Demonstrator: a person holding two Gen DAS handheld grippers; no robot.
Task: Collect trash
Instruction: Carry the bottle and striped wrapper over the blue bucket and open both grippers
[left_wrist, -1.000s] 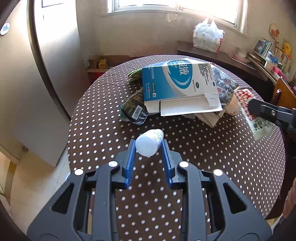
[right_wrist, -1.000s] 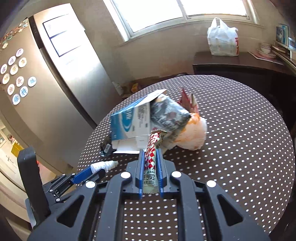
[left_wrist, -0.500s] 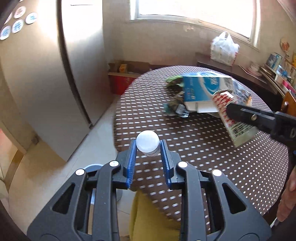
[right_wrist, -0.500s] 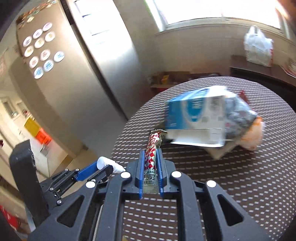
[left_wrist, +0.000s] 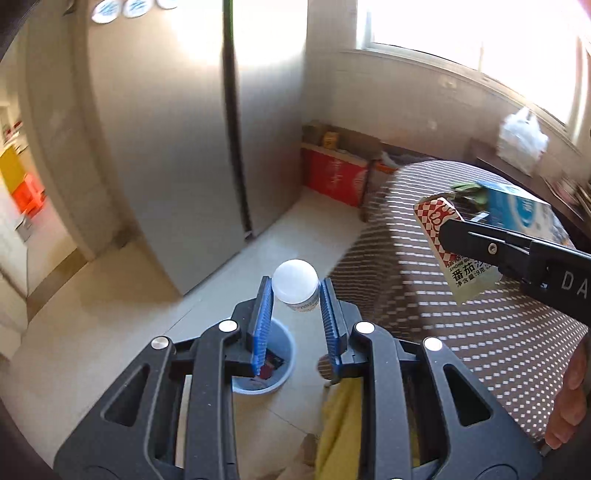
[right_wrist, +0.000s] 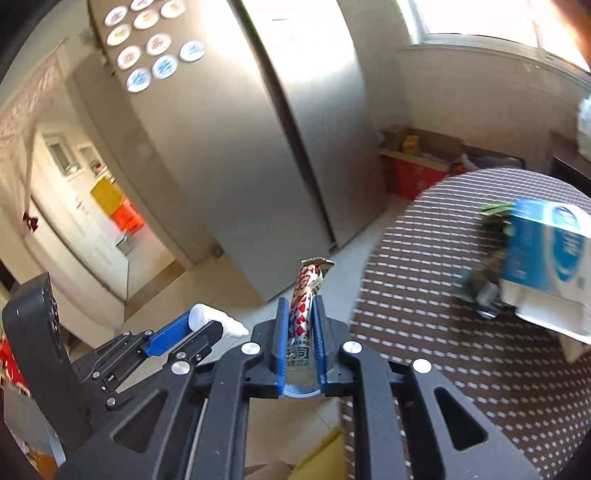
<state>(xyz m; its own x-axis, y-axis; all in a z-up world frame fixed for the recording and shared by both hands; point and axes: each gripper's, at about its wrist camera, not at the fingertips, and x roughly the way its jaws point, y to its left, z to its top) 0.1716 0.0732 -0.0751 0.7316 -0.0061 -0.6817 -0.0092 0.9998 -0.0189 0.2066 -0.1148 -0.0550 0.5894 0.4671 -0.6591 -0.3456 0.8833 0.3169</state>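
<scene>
My left gripper is shut on a small white bottle, held over the floor left of the table. Just below it on the floor stands a light blue bin with some waste inside. My right gripper is shut on a red-and-white checked sauce packet; the same packet shows at the right of the left wrist view. The left gripper with the bottle also shows at the lower left of the right wrist view. A sliver of the bin peeks under the right jaws.
A round table with a brown dotted cloth carries a blue-and-white box and dark wrappers. A steel fridge stands behind, red boxes by the wall. Yellow cloth lies below, a hand at the right edge.
Both grippers have swung left off the table with their loads and now hang over the floor. The blue bin has come into view under the left gripper.
</scene>
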